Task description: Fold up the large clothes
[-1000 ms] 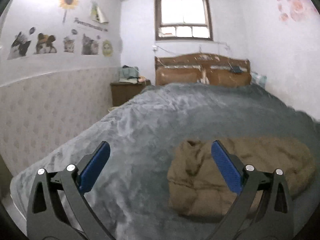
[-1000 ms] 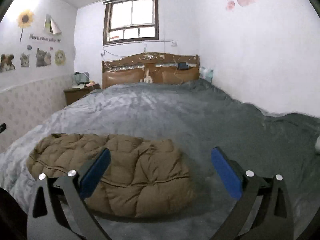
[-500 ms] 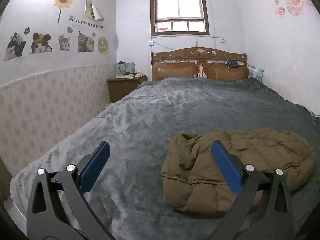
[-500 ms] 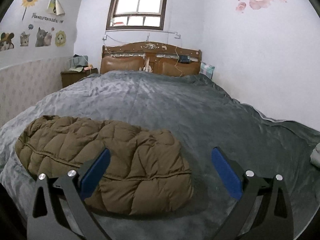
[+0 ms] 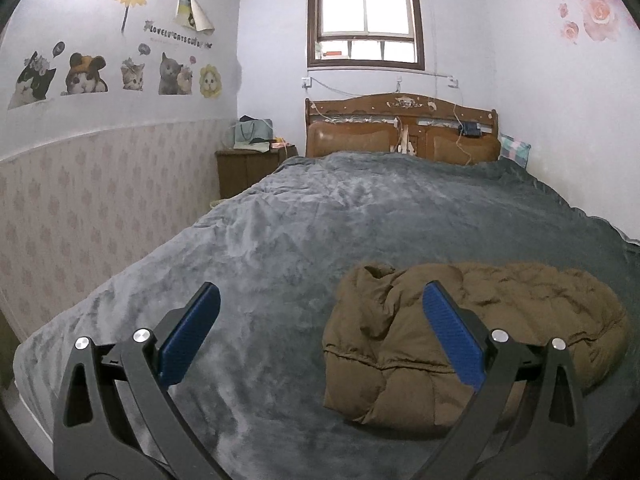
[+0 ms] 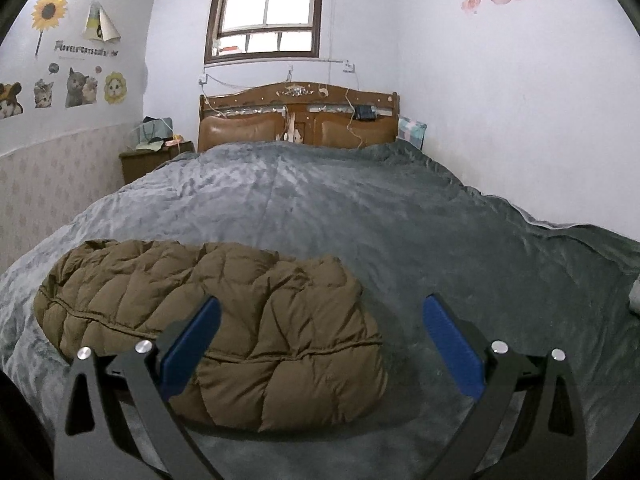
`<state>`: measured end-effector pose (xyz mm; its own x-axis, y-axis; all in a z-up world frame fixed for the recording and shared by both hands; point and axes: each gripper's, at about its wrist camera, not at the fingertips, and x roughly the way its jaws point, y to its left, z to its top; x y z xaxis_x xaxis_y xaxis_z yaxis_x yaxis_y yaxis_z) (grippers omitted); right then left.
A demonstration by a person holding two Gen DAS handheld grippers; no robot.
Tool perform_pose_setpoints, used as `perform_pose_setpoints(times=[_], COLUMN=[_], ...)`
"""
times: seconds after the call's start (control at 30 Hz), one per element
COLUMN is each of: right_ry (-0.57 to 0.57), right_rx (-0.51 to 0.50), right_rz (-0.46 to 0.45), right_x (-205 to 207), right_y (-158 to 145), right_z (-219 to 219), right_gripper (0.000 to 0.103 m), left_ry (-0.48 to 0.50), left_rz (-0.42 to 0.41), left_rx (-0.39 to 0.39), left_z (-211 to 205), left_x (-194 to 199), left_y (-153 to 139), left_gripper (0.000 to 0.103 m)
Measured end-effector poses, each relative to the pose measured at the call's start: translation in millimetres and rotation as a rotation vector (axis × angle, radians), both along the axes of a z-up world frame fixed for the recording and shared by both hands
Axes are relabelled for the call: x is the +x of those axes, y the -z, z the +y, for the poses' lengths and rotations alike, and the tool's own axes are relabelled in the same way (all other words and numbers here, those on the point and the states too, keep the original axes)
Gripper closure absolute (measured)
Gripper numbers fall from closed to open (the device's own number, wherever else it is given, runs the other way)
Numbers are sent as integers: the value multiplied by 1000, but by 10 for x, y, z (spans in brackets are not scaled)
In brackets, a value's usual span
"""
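Note:
A brown quilted puffer jacket [image 5: 500, 312] lies folded into a compact bundle on the grey bed cover [image 5: 320, 216], near the foot of the bed. In the right wrist view the same jacket [image 6: 224, 304] fills the lower left. My left gripper [image 5: 320, 328] hovers open above the cover, its right finger in front of the jacket's left end. My right gripper [image 6: 320, 336] is open too, above the jacket's right end, with nothing between the blue pads.
A wooden headboard [image 5: 400, 128] and a window [image 5: 364, 28] stand at the far end. A nightstand [image 5: 248, 168] with bags sits at the bed's far left. Walls run close along both sides. A pale object [image 6: 634, 294] shows at the right edge.
Both grippers have pulled back and risen a little from the jacket, so the views show more of the bed and room. The jacket has not moved. Both stay open.

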<state>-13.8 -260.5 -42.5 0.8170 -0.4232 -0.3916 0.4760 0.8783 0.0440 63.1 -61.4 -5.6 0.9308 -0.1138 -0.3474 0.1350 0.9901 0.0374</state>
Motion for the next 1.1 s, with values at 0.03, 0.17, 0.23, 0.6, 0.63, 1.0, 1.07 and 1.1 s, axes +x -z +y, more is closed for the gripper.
perform_pose_setpoints(times=[0.03,0.17,0.23,0.6,0.63,1.0,1.07,1.1], right_ry=[1,6,7,7,8,10,9,10], right_rx=[4,13,13,15,17,19,20,20], right_rz=[0,-9,-8,-12,-12,-13,-12,-12], right_x=[-1,-27,-27,-37,-37,-35,-34,-33], right_y=[5,1,4,5,8,16,19,19], right_z=[-6,-12,-6,-22,-19,-26,-27,-25], right_gripper=[2,2,2,2,2,2,2,2], left_ry=[-1,-5,-9,-16,-15,-15,-15,-16], left_rz=[4,7,12,10,11,10,10,11], left_rx=[-2,-22,-32,-32,-32,-33,-33,-33], left_z=[6,58,74,23,24,20,17,19], left_x=[4,4,24,29,33,31,29,25], left_y=[0,-11,-2,28,27,27,29,27], left_gripper=[3,3,3,3,3,3,3,3])
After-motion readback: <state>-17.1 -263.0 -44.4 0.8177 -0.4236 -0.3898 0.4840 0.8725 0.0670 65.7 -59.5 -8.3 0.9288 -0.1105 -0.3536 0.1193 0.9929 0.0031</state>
